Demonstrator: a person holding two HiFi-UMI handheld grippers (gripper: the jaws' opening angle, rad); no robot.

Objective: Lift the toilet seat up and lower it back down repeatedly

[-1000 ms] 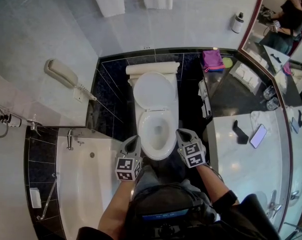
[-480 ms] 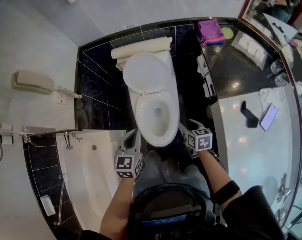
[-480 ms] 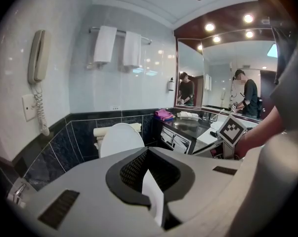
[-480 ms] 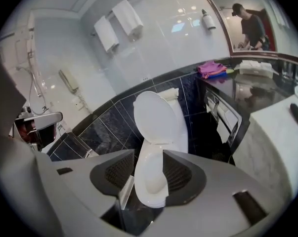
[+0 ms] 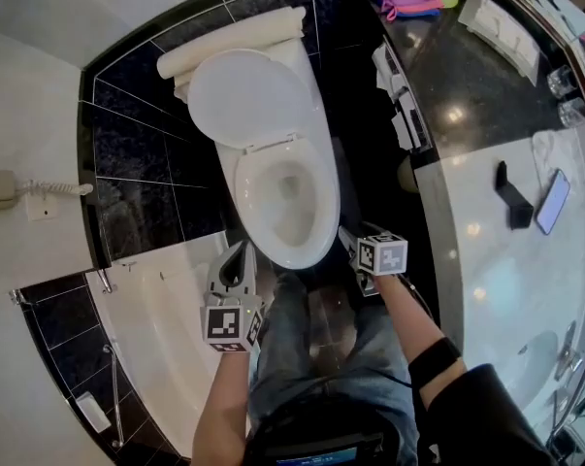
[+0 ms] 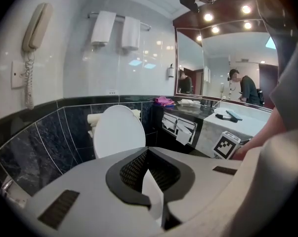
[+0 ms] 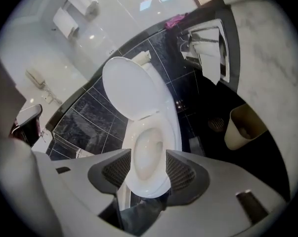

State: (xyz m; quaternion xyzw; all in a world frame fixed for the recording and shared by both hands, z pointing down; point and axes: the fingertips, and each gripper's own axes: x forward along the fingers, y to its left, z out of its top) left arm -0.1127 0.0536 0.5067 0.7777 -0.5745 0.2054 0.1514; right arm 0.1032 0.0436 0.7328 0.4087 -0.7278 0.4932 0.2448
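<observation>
The white toilet stands against the black tiled wall with its lid (image 5: pixel 248 95) tipped up and the seat ring (image 5: pixel 326 197) lying flat on the bowl. My right gripper (image 5: pixel 352 250) hangs just off the bowl's front right edge. Its jaws have just been opening and now stand open with nothing between them. In the right gripper view the seat (image 7: pixel 173 132) and lid (image 7: pixel 131 88) show beyond the right gripper (image 7: pixel 149 167). My left gripper (image 5: pixel 239 252) is shut, off the bowl's front left, touching nothing. The left gripper view shows the left gripper (image 6: pixel 148 154) aimed toward the raised lid (image 6: pixel 119 132).
A bathtub (image 5: pixel 166 328) lies to the left and a marble counter (image 5: pixel 505 260) with a phone (image 5: pixel 554 202) to the right. A beige waste bin (image 7: pixel 245 127) sits on the dark floor right of the toilet. A rolled towel (image 5: pixel 229 39) rests behind the lid. The person's jeans (image 5: pixel 311 357) fill the foreground.
Both grippers have sunk lower in front of the bowl. The right gripper has rolled and its jaws have spread apart. The head view has tipped down toward the toilet.
</observation>
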